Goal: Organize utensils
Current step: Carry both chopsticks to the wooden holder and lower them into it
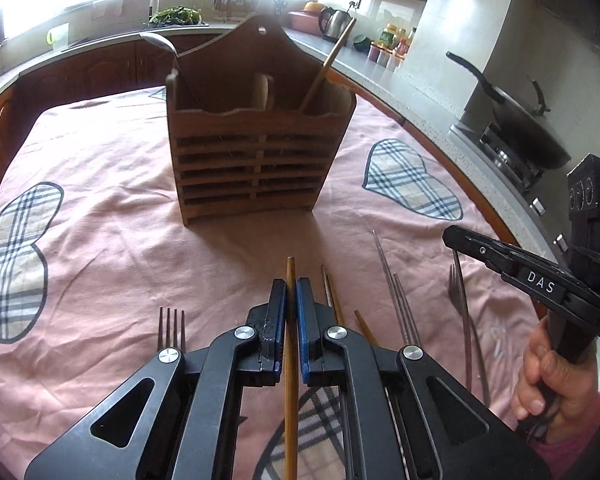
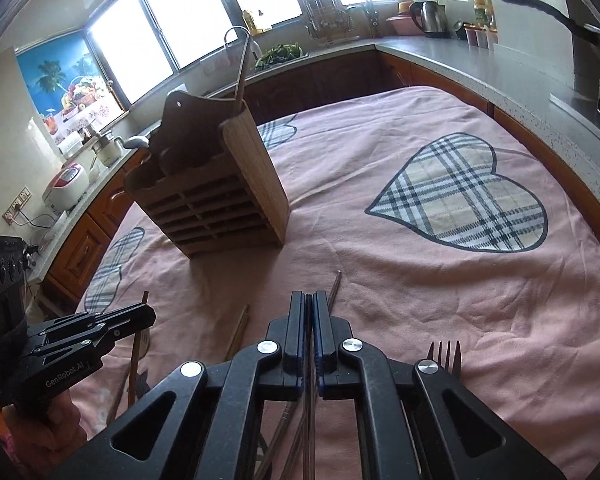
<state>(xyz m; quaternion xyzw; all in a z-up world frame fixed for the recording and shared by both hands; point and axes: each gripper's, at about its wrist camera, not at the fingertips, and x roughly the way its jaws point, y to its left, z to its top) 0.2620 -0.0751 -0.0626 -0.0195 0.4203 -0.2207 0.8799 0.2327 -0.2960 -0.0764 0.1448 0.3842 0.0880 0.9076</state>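
A wooden utensil holder (image 1: pixel 256 160) (image 2: pixel 216 196) stands upright on the pink cloth. It holds a metal spoon (image 1: pixel 160 42) on its left and a wooden chopstick (image 1: pixel 332 60) on its right. My left gripper (image 1: pixel 291 286) (image 2: pixel 148 312) is shut on a wooden chopstick (image 1: pixel 290 380), lifted off the cloth in front of the holder. My right gripper (image 2: pixel 309 300) (image 1: pixel 452 236) is shut on a thin metal chopstick (image 2: pixel 309 432) that runs back under it. Loose metal chopsticks (image 1: pixel 392 280), a wooden chopstick (image 2: pixel 240 328) and forks (image 1: pixel 172 326) (image 2: pixel 446 354) lie on the cloth near both grippers.
The table carries a pink cloth (image 1: pixel 100 240) with plaid hearts. A grey counter (image 2: pixel 500 76) wraps around behind and to the right, with a kettle (image 1: pixel 334 24), jars and a black pan (image 1: pixel 520 128) on a stove. A person's hand (image 1: pixel 548 380) grips the right tool.
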